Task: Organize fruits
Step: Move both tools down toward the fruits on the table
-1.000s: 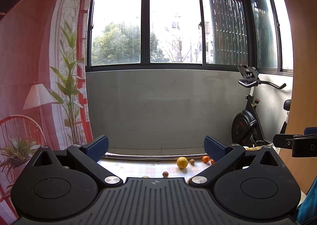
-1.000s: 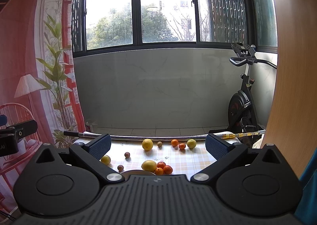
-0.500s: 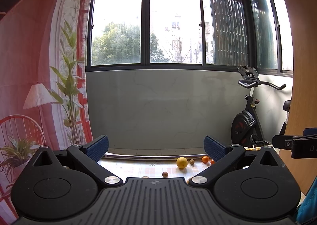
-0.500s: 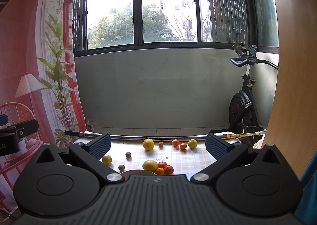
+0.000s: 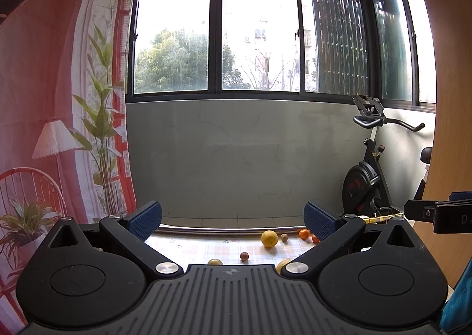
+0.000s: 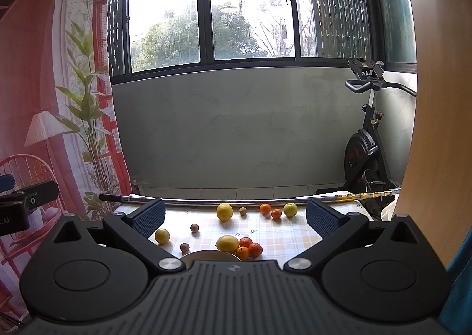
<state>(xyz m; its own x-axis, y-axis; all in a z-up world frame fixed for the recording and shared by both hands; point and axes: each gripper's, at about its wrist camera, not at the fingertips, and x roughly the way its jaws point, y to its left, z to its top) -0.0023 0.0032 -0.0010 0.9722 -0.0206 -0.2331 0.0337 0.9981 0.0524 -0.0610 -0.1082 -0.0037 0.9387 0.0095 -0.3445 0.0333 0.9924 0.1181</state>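
Loose fruit lies on a checked tablecloth (image 6: 283, 234). In the right wrist view a lemon (image 6: 227, 243) sits beside a cluster of small oranges (image 6: 249, 248), with a yellow citrus (image 6: 224, 211), two more small oranges (image 6: 270, 211), a green-yellow fruit (image 6: 290, 209) and small brown fruits (image 6: 193, 227) farther back. A pale plate rim (image 6: 209, 254) shows just ahead of the gripper body. My right gripper (image 6: 234, 217) is open and holds nothing, raised above the near table. My left gripper (image 5: 233, 220) is open too, with a yellow citrus (image 5: 269, 238) seen beyond it.
A metal pole (image 6: 236, 202) lies along the table's far edge. An exercise bike (image 6: 365, 146) stands at the right by a wooden panel (image 6: 439, 99). A printed red curtain (image 6: 44, 84) hangs on the left. A grey wall (image 6: 236, 128) under windows is behind.
The right wrist view has tilted slightly downward, so the fruit sits a little higher in frame. The left gripper has held still.
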